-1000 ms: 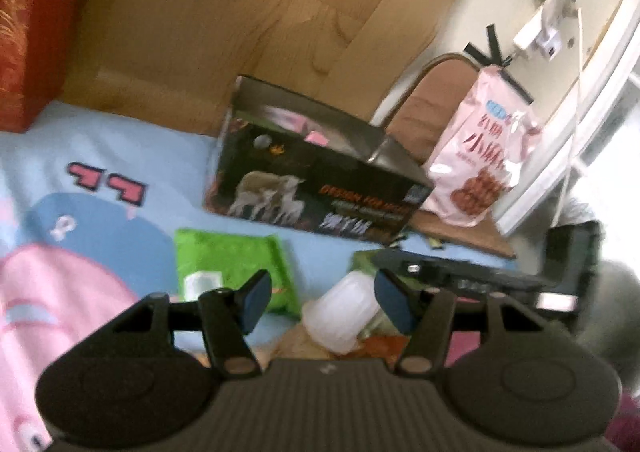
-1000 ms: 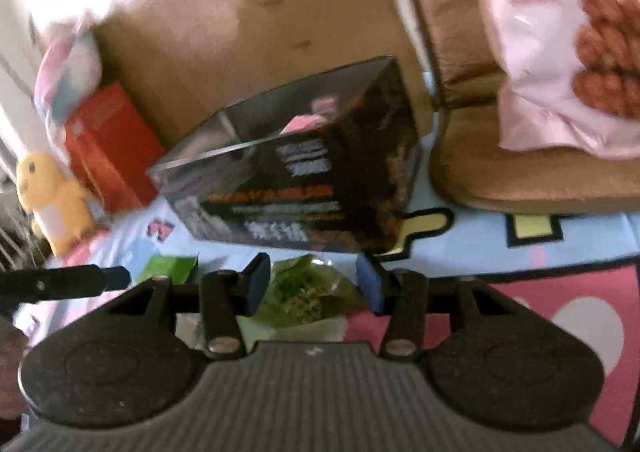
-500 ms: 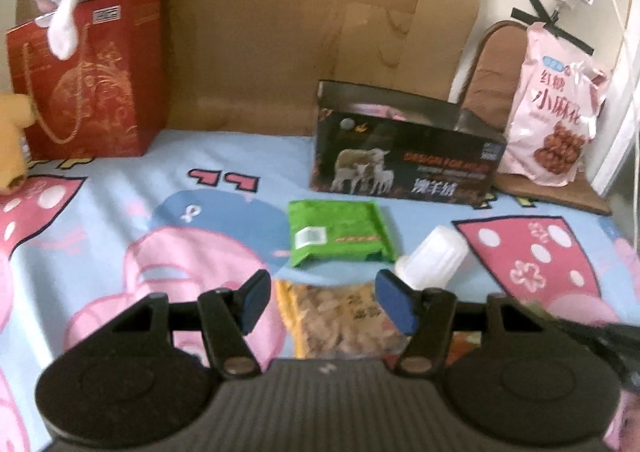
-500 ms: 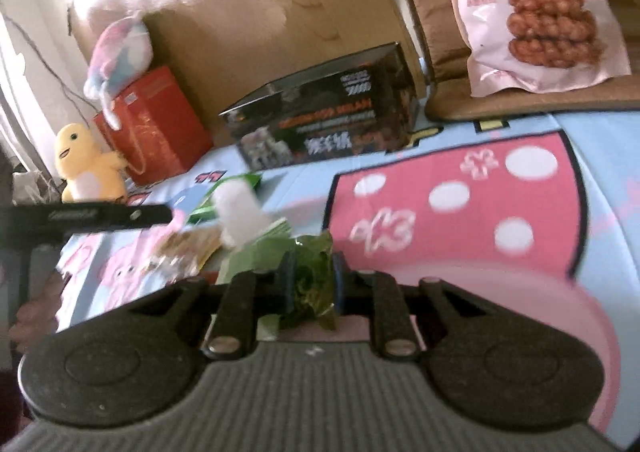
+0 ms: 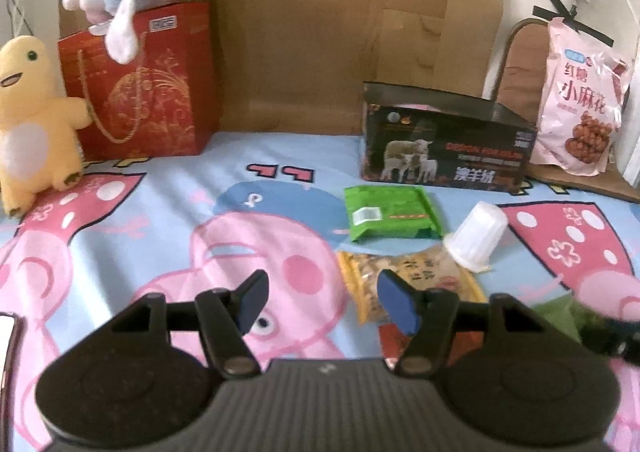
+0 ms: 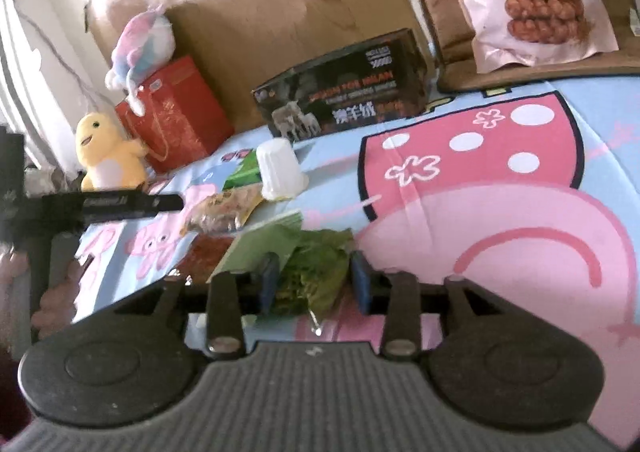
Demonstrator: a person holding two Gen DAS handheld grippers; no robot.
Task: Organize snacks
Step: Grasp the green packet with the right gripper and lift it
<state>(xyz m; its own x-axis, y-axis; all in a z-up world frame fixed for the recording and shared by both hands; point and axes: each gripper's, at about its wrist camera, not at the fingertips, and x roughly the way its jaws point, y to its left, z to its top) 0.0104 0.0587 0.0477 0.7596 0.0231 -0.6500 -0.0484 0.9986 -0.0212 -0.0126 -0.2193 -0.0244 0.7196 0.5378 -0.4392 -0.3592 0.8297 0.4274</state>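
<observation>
Most snacks lie loose before the dark box [image 5: 444, 147] on the bed; my right tongs [image 6: 314, 284] are opening around a green packet [image 6: 316, 272], my left tongs [image 5: 320, 302] opening, empty.

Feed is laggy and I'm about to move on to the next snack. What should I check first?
1. Right gripper holding firmly: not ok. Its jaws are opening, with the crinkled green packet between them.
2. Left gripper free: ok. Its jaws are opening, with nothing between them.
3. Black sheep-print box open on top: ok.
4. Loose snacks in view: ok. The flat green packet, the yellow nut packet and the white jelly cup are all visible.
5. Jelly cup upright: not ok, it is tipped on its side.
6. Crinkled green packet resting on the bedsheet: cannot tell.
</observation>
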